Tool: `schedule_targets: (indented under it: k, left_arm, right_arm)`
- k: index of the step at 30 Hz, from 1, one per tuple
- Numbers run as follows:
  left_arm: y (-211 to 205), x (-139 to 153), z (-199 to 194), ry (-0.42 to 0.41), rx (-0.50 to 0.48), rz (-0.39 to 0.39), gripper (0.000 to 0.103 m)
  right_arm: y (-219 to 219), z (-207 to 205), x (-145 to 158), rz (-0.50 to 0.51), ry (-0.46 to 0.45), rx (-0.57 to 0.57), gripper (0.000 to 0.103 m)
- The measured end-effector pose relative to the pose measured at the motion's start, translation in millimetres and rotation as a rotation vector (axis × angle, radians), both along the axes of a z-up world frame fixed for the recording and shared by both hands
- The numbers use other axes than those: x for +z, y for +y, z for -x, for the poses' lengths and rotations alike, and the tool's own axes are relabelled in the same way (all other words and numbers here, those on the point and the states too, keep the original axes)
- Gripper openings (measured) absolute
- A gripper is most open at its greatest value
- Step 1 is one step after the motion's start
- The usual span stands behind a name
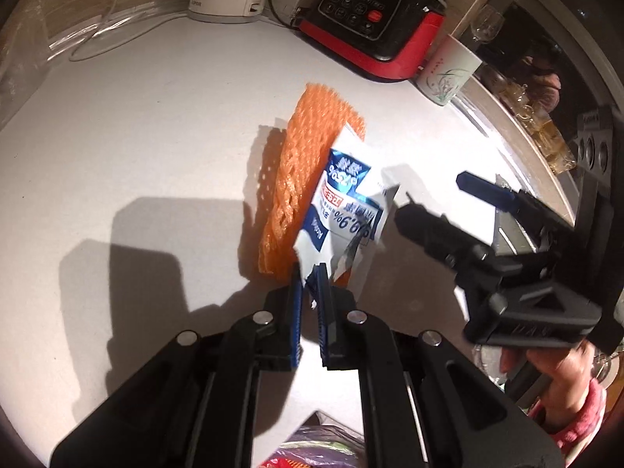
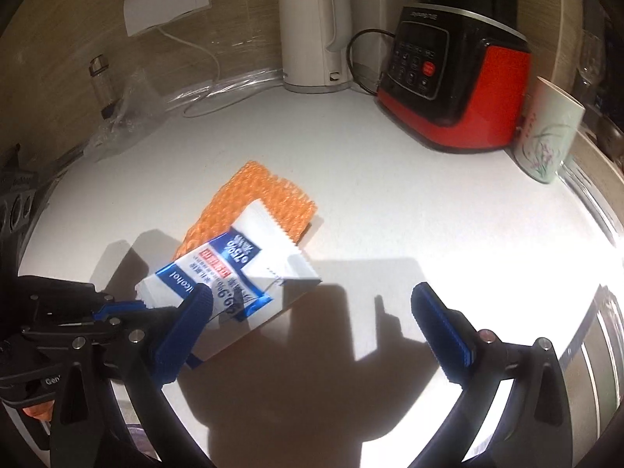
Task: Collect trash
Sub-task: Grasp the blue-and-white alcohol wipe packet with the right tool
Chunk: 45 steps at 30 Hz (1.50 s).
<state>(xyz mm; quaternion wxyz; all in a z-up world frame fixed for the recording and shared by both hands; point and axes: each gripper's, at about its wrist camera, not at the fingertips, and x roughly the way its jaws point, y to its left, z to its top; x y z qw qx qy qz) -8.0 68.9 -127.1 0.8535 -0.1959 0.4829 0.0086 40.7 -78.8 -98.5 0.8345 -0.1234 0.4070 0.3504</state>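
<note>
**Wipe packet gripped above the counter**

The left gripper (image 1: 310,273) has its two blue pads pressed together on the torn lower edge of a white and blue wipe packet (image 1: 343,199) (printed text legible only in part), which stands tilted up from the jaws. Behind the packet an orange foam net (image 1: 300,163) lies on the white counter (image 1: 136,124), near its middle; whether packet and net touch cannot be told. The right gripper (image 2: 312,308) has its jaws spread wide with nothing between them; its left pad lies in front of the packet in the right wrist view, contact unclear. A hand (image 1: 561,366) with a pink sleeve holds the right gripper at the counter's right edge. Along the back edge stand a white kettle (image 2: 312,27) and a red and black blender base (image 2: 456,78); a floral mug (image 2: 546,140) sits at the right edge beside the base.
</note>
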Motion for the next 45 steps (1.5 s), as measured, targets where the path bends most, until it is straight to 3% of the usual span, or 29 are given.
schedule_targets:
  k: [7, 8, 11, 12, 18, 24, 31, 36, 39, 41, 43, 45]
  left_arm:
    - [-4, 27, 7, -0.015, 0.020, -0.076, 0.009]
    - [-5, 30, 8, -0.013, 0.025, -0.093, 0.015]
    - [-3, 42, 11, -0.017, 0.064, -0.164, 0.064]
    - [-2, 47, 14, -0.033, 0.079, -0.196, 0.073]
    - [7, 67, 22, -0.080, 0.068, -0.292, 0.086]
    - [26, 69, 20, -0.114, 0.004, -0.362, 0.090]
    - [52, 51, 17, -0.135, -0.101, -0.366, 0.091]
    - [70, 38, 13, -0.127, -0.123, -0.313, 0.091]
    - [76, 31, 14, -0.123, -0.132, -0.314, 0.091]
    - [79, 28, 13, -0.114, -0.137, -0.310, 0.091]
    - [83, 27, 13, -0.111, -0.135, -0.303, 0.091]
    - [87, 27, 14, -0.113, -0.132, -0.297, 0.091]
  right_arm:
    - [-19, 9, 7, -0.047, 0.040, -0.090, 0.101]
    - [-21, 8, 6, -0.063, 0.052, -0.097, 0.101]
    - [-26, 6, 5, -0.101, 0.096, -0.118, 0.101]
    - [-27, 4, 4, -0.114, 0.109, -0.119, 0.101]
    - [-18, 12, 9, -0.124, 0.109, -0.134, 0.101]
    - [0, 23, 4, -0.104, 0.122, -0.201, 0.101]
    - [20, 30, -9, -0.100, 0.144, -0.324, 0.101]
    - [29, 23, -20, -0.113, 0.186, -0.376, 0.090]
    - [34, 17, -28, -0.129, 0.218, -0.391, 0.076]
    - [36, 17, -29, -0.140, 0.232, -0.396, 0.049]
    - [34, 18, -27, -0.164, 0.233, -0.397, 0.031]
    - [30, 21, -22, -0.183, 0.222, -0.402, 0.023]
